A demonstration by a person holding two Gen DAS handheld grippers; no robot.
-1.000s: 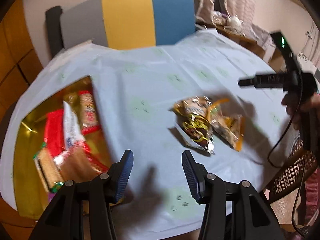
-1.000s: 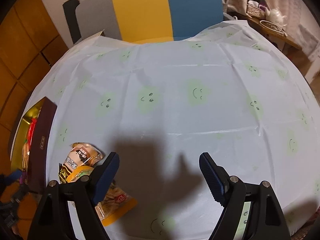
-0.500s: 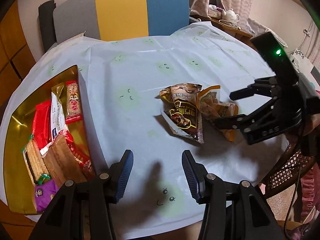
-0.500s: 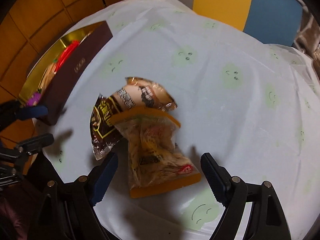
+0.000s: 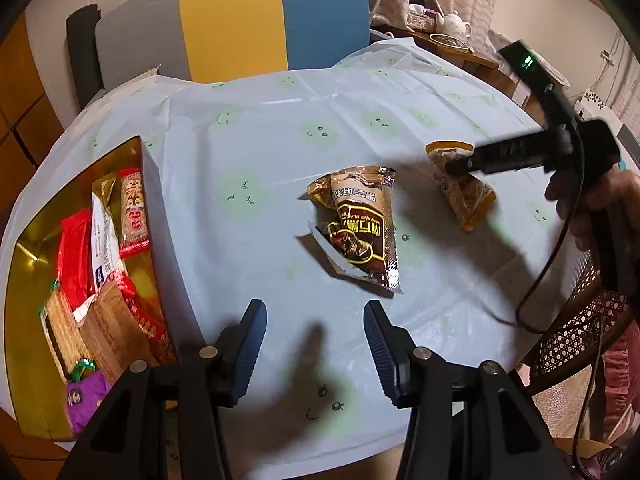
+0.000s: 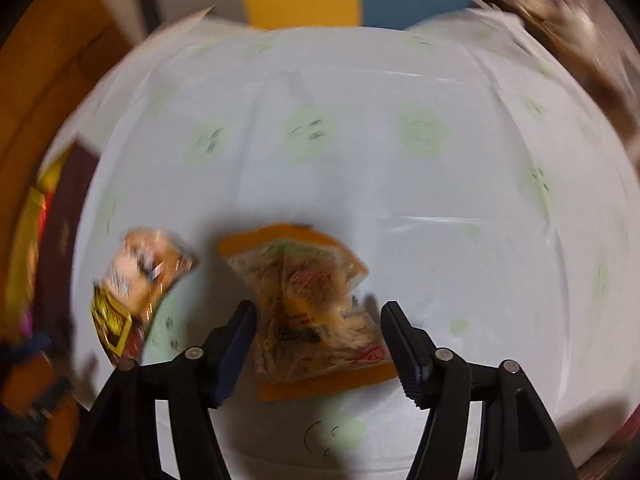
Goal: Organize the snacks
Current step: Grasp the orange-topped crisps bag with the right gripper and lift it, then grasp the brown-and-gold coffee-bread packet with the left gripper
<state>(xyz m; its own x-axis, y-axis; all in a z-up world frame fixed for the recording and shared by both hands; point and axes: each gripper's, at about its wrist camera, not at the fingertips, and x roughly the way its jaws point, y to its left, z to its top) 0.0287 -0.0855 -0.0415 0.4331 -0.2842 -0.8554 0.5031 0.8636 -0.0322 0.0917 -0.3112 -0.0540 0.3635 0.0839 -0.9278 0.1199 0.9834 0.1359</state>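
A round table (image 5: 280,128) under a pale cloth printed with green smiley faces filled both views, with a chair (image 5: 224,20) banded grey, yellow and blue standing behind its far edge. On the left side of the table sat an open box (image 5: 28,248) with a shiny gold inside, packed with snacks: red wrappers, a white packet, brown biscuit packs and a purple one at the near end. Near the middle of the cloth lay a brown snack bag (image 5: 360,228), flat and apart from the box. To its right lay an orange-edged snack bag (image 5: 464,196), well apart from the brown one. The right claw (image 6: 316,336) was spread wide, its two dark fingers (image 6: 236,340) standing on either side of the orange-edged bag without pinching it; the right wrist view was blurred, so contact with the bag could not be told. In the left wrist view that claw showed from the side, low over the bag, held by a hand (image 5: 592,200) at the right edge. The left claw (image 5: 314,344) was also spread, holding nothing, above bare cloth near the table's front edge, between the box and the brown bag.
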